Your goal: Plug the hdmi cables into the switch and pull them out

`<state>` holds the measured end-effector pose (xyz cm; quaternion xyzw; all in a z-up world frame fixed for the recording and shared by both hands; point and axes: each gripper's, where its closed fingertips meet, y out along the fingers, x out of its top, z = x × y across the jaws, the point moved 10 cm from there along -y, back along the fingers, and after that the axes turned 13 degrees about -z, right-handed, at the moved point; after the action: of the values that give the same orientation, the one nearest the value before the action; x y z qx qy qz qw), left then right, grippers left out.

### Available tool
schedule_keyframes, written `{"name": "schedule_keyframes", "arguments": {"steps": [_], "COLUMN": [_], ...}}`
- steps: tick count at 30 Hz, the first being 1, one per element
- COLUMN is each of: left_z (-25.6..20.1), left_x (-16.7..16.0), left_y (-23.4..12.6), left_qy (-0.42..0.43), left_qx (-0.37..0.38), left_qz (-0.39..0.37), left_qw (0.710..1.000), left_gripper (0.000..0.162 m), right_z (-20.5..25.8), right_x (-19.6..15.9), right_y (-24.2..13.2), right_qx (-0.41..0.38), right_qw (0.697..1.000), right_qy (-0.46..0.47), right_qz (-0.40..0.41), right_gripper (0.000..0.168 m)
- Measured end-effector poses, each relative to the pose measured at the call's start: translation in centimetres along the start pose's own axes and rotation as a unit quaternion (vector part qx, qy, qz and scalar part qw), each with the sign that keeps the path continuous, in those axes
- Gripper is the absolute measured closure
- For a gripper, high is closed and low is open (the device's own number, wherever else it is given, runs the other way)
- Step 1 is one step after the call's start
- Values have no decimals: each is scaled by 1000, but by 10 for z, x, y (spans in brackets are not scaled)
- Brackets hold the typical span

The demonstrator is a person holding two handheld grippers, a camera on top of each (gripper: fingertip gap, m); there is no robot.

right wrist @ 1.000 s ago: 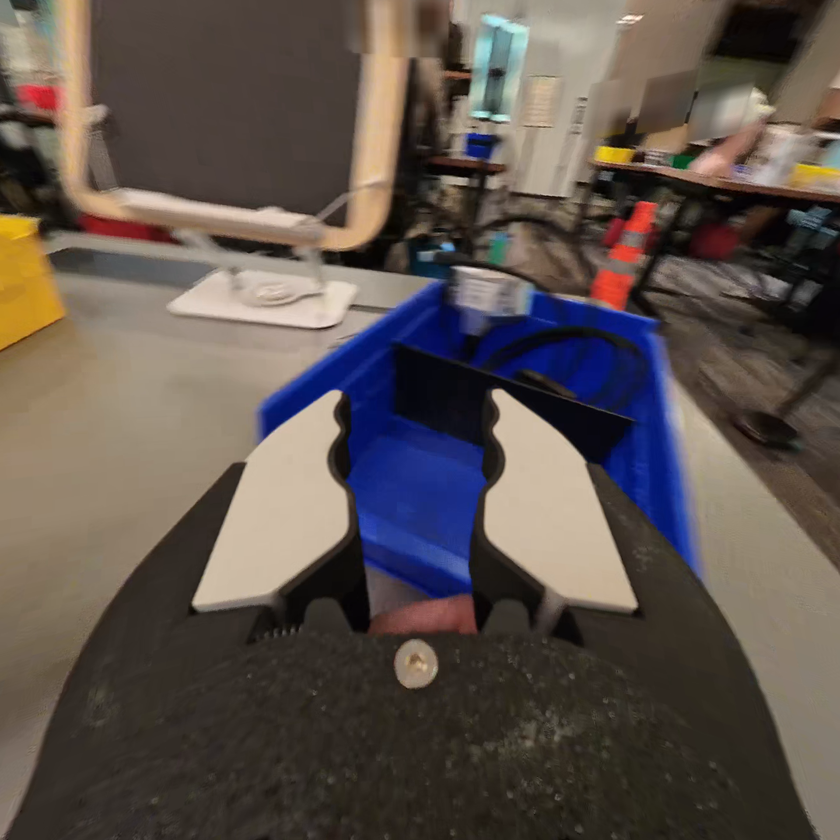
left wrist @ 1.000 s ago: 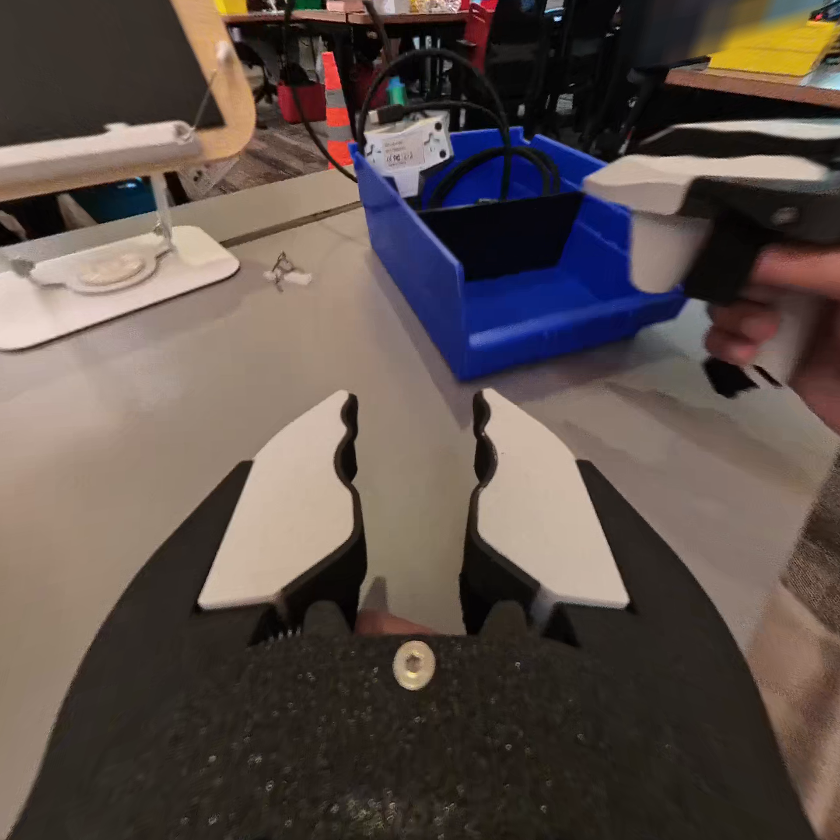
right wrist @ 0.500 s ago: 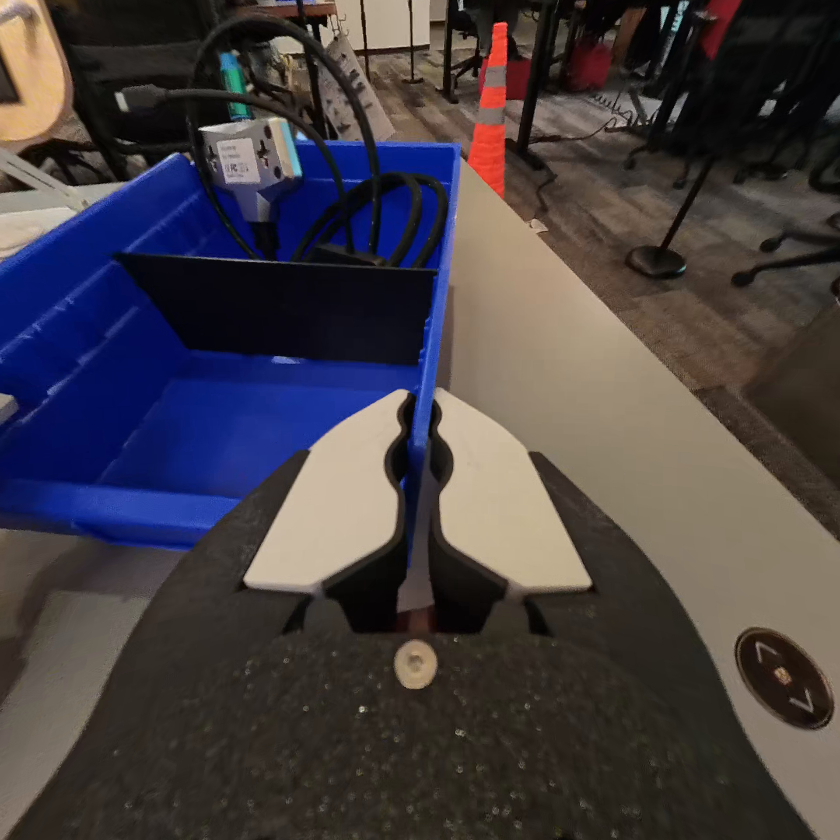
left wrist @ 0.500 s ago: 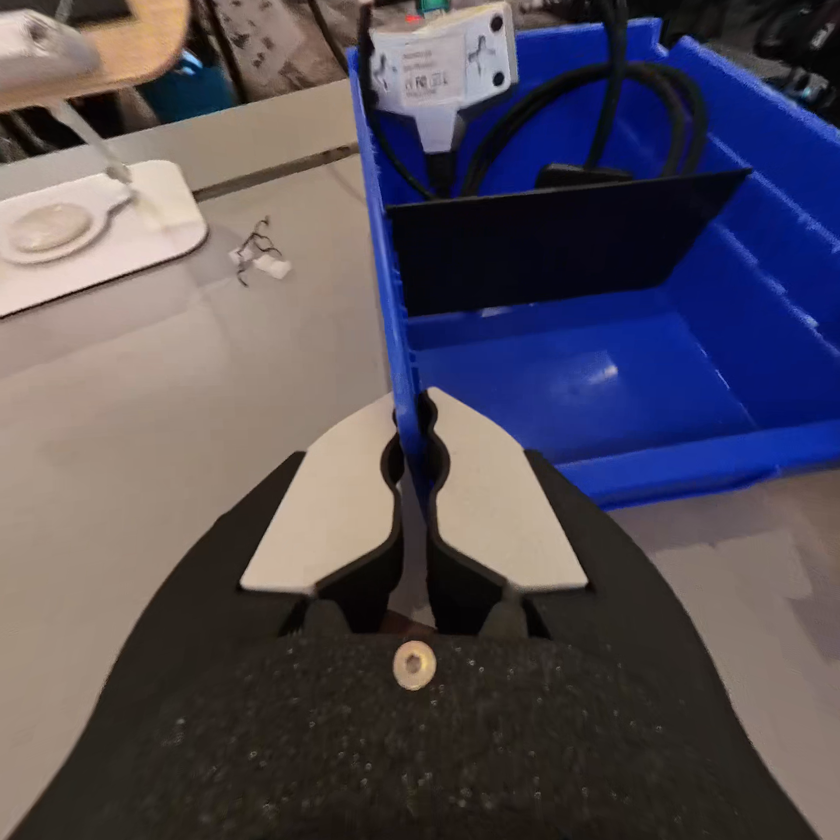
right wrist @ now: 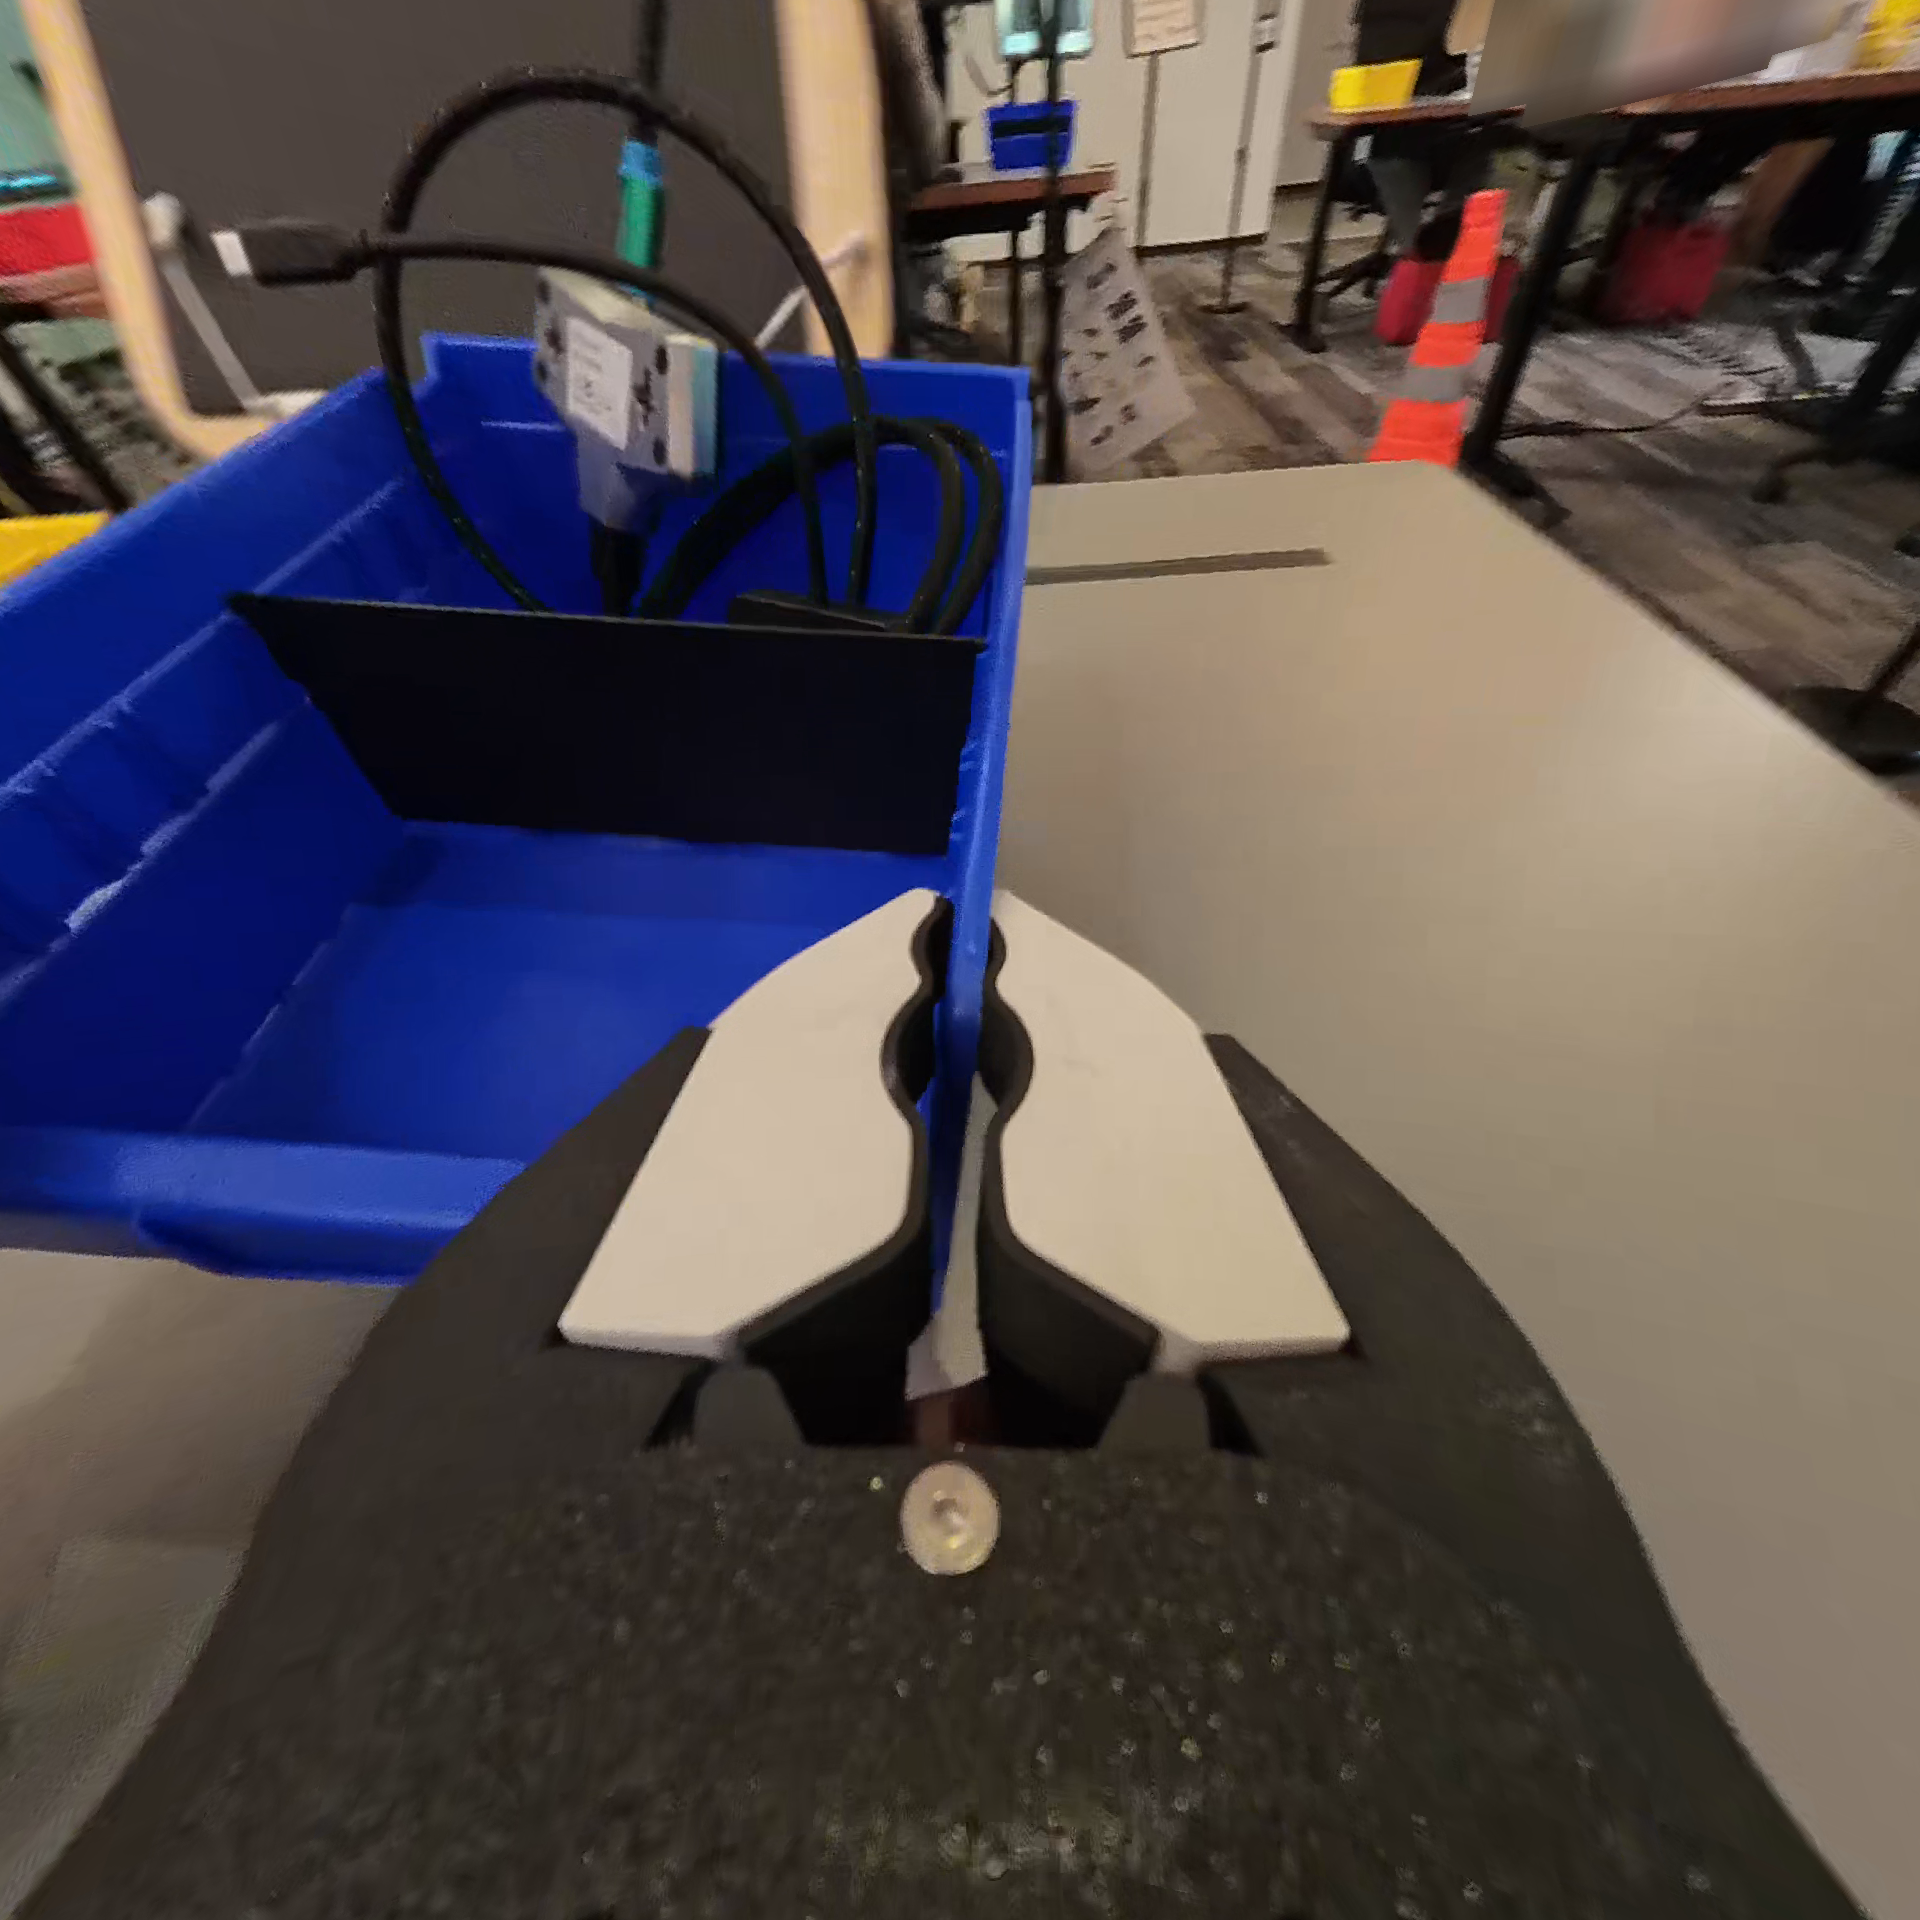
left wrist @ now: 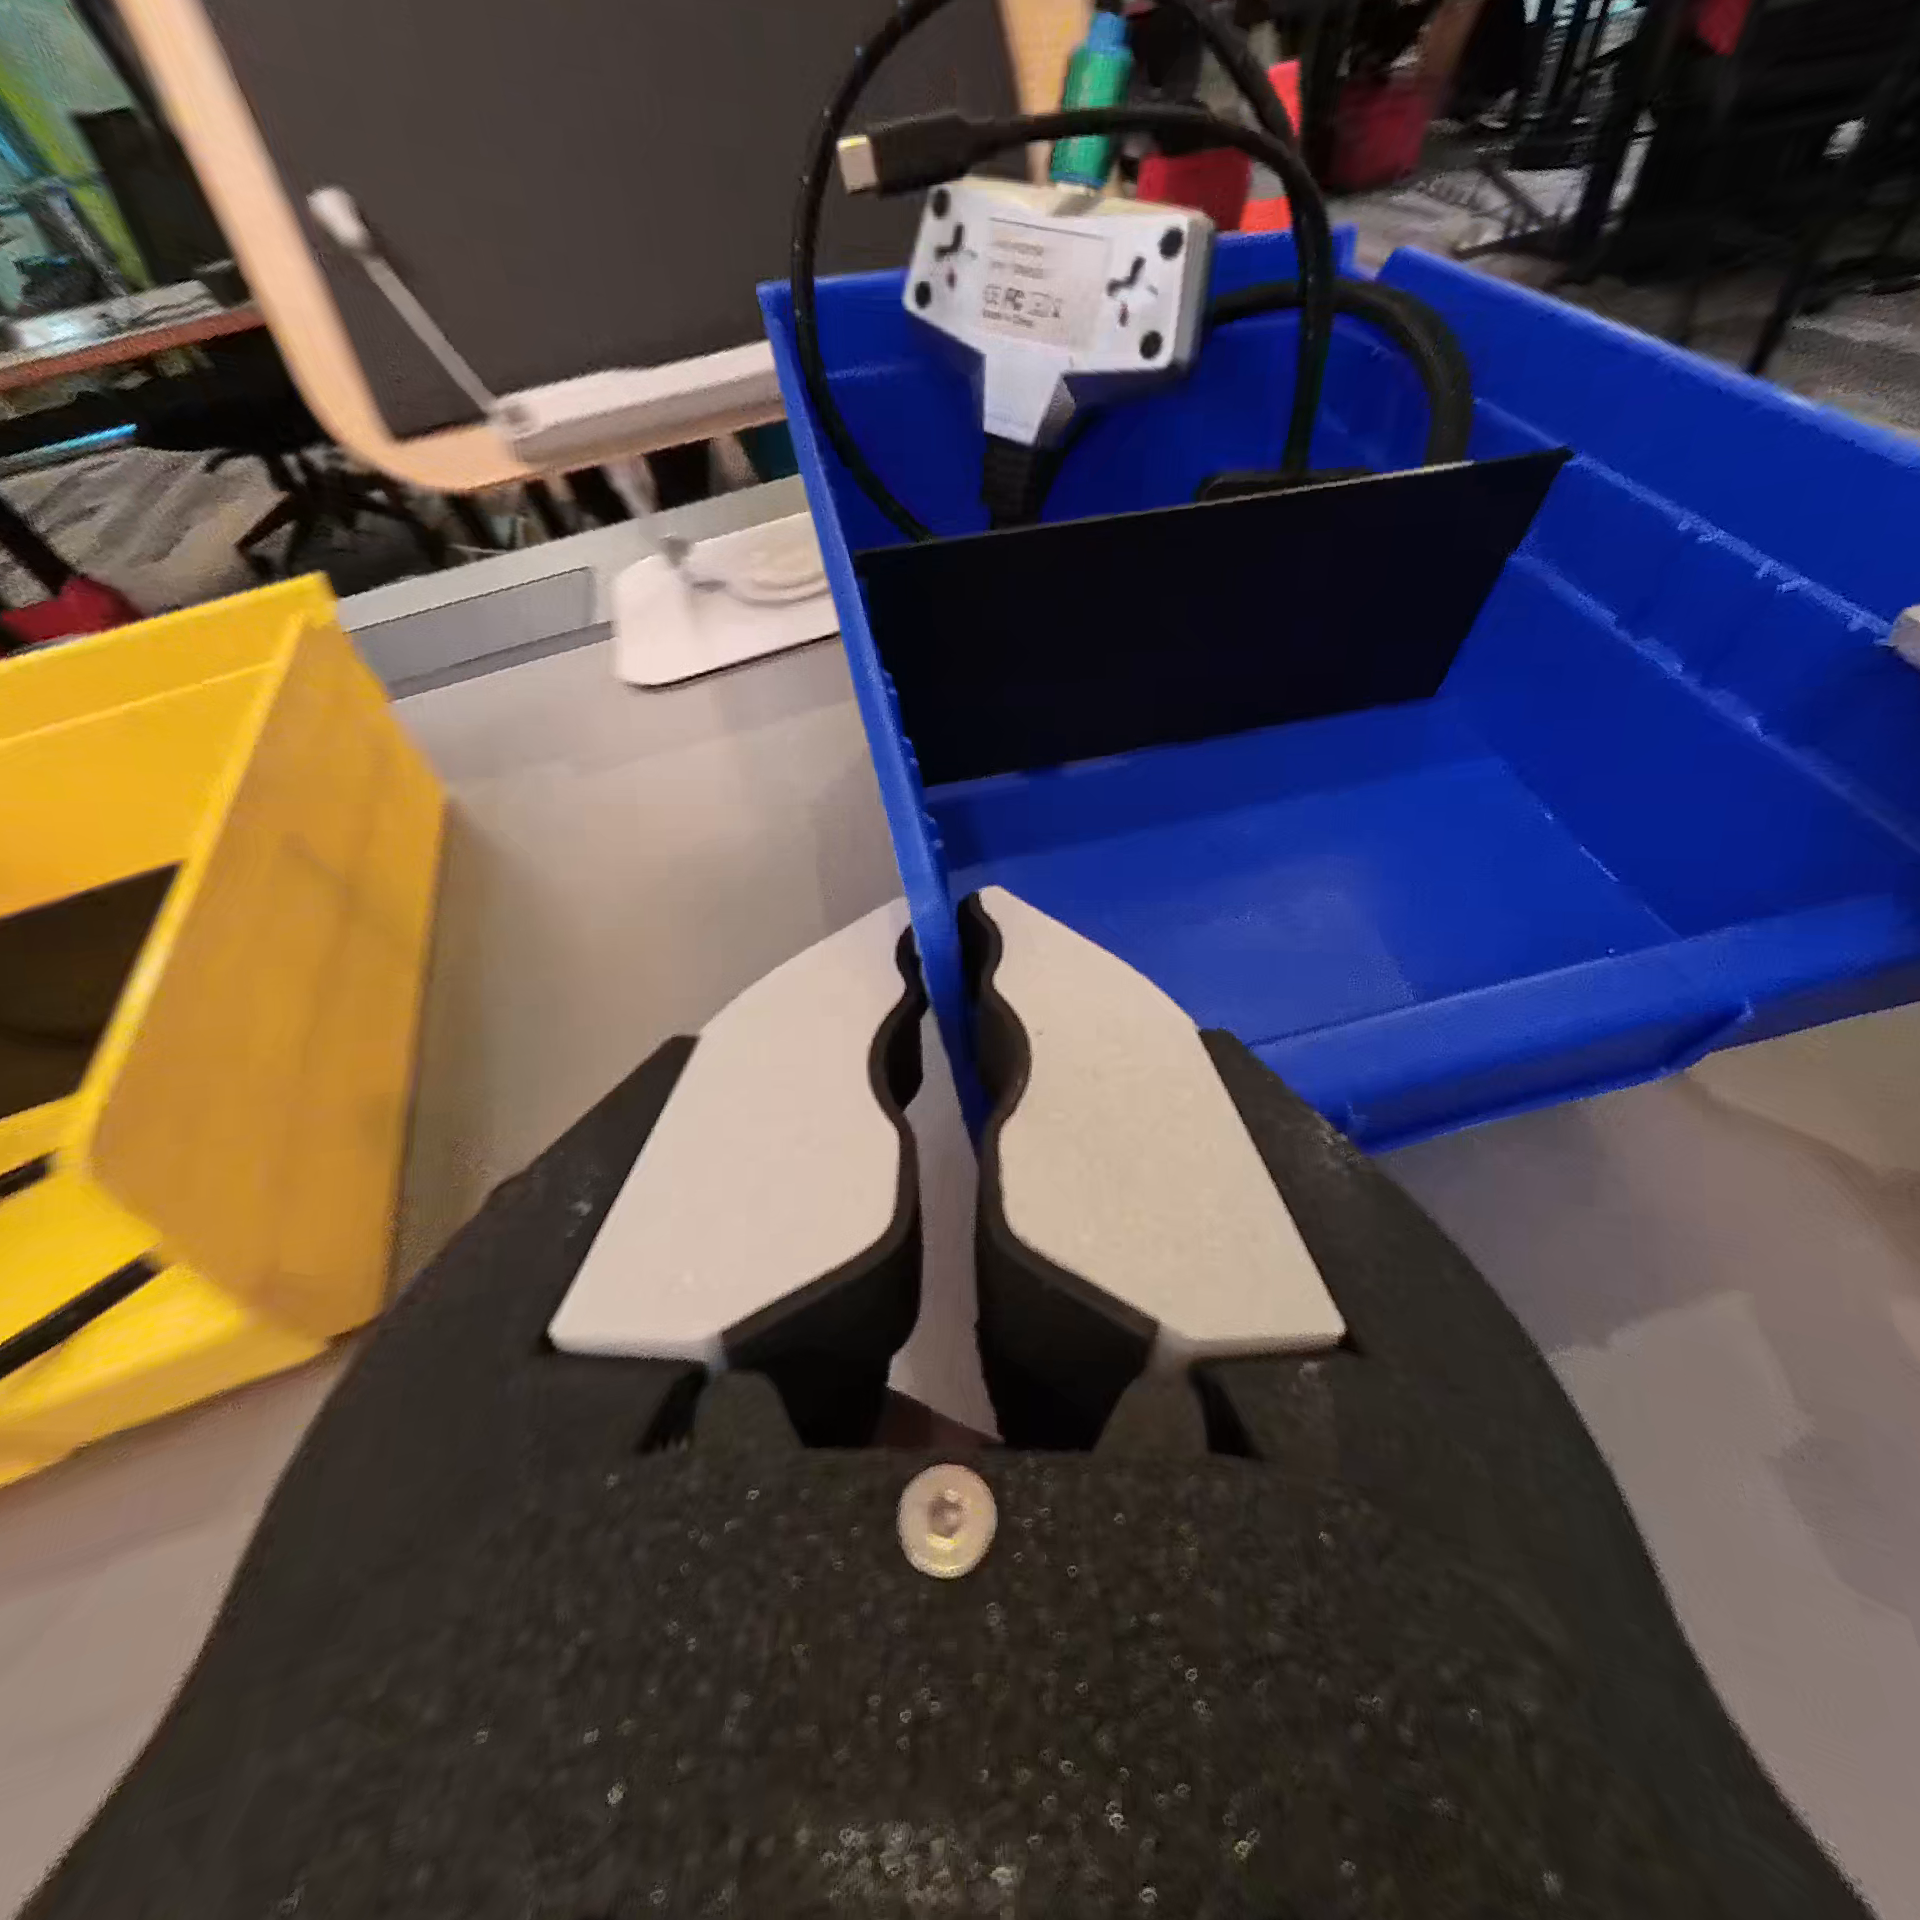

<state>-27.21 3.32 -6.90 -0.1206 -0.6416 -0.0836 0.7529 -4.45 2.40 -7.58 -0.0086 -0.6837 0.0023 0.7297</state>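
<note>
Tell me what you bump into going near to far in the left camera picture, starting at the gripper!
Left gripper clamped on the blue bin wall → bin's empty front part → black divider → switch and black cables behind it.

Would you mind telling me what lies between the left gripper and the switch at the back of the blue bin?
The left wrist view shows the bin's bare blue front compartment, then the upright black divider; the switch sits behind it. The left gripper clamps the bin's wall.
</note>
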Motion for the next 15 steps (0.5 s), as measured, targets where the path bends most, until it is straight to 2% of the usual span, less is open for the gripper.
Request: {"name": "schedule_keyframes", "arguments": {"steps": [3,6,10,13,15], "left_z": [34,53,62,66,70], "left_x": [-13,-28,-45,-44,-36], "left_y": [-14,-13,-7,-8,-16], "left_qy": [0,-6,9,-31,-69], "left_qx": [34,53,58,35,8], "left_qz": [9,28,60,71,56], "left_qw": [999,998,996,996,996], "left_gripper": [158,158,156,154,144], "right_z": [39,64,75,73,71], "right_x": [-9,-21,-29,-30,-29], "right_y": [13,25,34,36,33], "right_qx": [41,59,69,86,126], "right_qw": [999,997,996,994,990], "right_qy": [-14,-22,-41,-51,-45], "right_qz": [17,33,31,35,41], "right_gripper": [167,167,166,165,154]}}
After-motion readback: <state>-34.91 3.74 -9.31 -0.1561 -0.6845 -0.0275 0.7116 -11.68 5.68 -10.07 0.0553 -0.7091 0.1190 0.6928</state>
